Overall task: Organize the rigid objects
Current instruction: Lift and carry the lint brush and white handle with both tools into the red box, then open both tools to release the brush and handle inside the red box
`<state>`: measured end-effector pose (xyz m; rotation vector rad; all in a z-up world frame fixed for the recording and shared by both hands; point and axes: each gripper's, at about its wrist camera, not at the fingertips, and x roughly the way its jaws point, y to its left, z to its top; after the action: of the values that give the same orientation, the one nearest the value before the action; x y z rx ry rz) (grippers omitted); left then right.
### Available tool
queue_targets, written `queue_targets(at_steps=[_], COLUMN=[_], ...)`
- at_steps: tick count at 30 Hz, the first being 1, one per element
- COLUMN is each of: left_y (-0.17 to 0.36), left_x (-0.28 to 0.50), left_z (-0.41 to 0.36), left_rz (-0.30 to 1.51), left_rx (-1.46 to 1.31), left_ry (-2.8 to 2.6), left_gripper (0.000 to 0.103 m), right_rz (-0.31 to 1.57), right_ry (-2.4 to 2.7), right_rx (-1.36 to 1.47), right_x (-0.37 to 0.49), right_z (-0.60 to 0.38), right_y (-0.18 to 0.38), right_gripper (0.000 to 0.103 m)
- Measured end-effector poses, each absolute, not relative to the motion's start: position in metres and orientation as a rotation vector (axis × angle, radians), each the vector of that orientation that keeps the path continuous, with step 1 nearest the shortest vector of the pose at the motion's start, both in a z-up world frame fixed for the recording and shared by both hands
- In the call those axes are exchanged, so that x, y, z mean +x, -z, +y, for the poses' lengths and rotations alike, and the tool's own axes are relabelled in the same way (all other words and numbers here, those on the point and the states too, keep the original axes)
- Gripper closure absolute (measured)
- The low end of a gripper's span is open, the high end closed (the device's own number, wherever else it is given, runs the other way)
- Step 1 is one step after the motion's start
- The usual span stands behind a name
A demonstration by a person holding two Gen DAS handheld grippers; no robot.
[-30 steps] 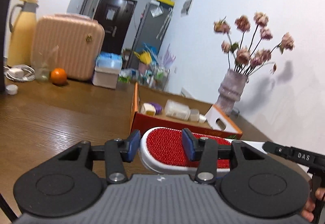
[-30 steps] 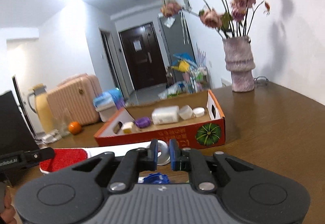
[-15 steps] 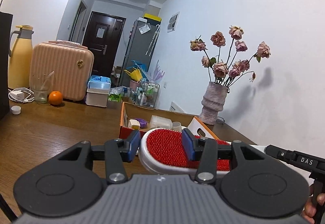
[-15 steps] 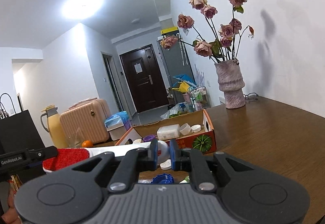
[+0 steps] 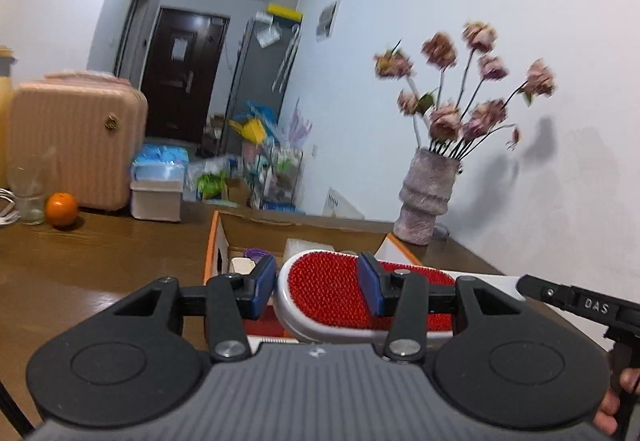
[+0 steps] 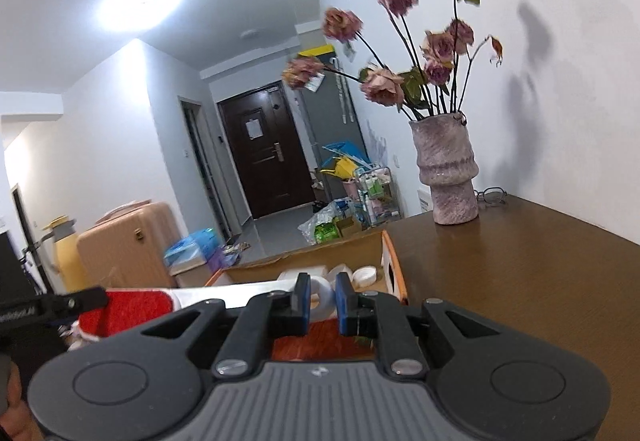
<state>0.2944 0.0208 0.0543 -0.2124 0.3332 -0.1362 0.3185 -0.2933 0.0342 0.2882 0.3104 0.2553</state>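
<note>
A white lint brush with a red pad (image 5: pixel 332 293) is held between both grippers, just above the near wall of an orange cardboard box (image 5: pixel 214 241). My left gripper (image 5: pixel 316 289) is shut on its red head. My right gripper (image 6: pixel 322 301) is shut on its white ring-ended handle (image 6: pixel 323 291); the red head (image 6: pixel 132 311) shows at left. The box (image 6: pixel 394 273) holds a white container (image 5: pixel 298 247), white lids (image 6: pixel 364 275) and a purple item (image 5: pixel 256 253).
A vase of dried roses (image 5: pixel 428 197) stands behind the box near the wall; it also shows in the right wrist view (image 6: pixel 448 177), with glasses (image 6: pixel 490 197) beside it. An orange (image 5: pixel 61 209), a glass (image 5: pixel 28 193) and a pink case (image 5: pixel 76 145) sit far left on the wooden table (image 6: pixel 520 261).
Both grippers have carried the brush forward and up, from beside the box front to over its near edge. The grip on the brush is unchanged.
</note>
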Motion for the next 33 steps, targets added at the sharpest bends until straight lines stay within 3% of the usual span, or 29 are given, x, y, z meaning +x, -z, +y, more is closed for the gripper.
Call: queue_targets(at_steps=[14,22,25,33], left_y=[-0.006,0.034,0.038,0.027], left_x=[0.448,0.462,0.456,0.443], left_z=[0.054,0.056,0.048,0.046], left_rz=[0.493,0.575,0.564,0.565], left_rx=[-0.256,-0.19,-0.148,-0.132], left_ry=[0.12,0.16,0.18,0.149], left_gripper=[0.057,0.061,0.05,0.046], right_rz=[0.478,0.522,0.541,0.508], right_ry=[-0.247,-0.236,-0.281,-0.243], right_rx=[0.216,0.161,0.127,0.065], right_x=[0.484,0.506,0.505,0.491], right_z=[-0.258,-0.242,-0.235,-0.238], right_y=[0.0,0.035,0.042,0.02], right_gripper=[0.089,0.088,0.088,0.086])
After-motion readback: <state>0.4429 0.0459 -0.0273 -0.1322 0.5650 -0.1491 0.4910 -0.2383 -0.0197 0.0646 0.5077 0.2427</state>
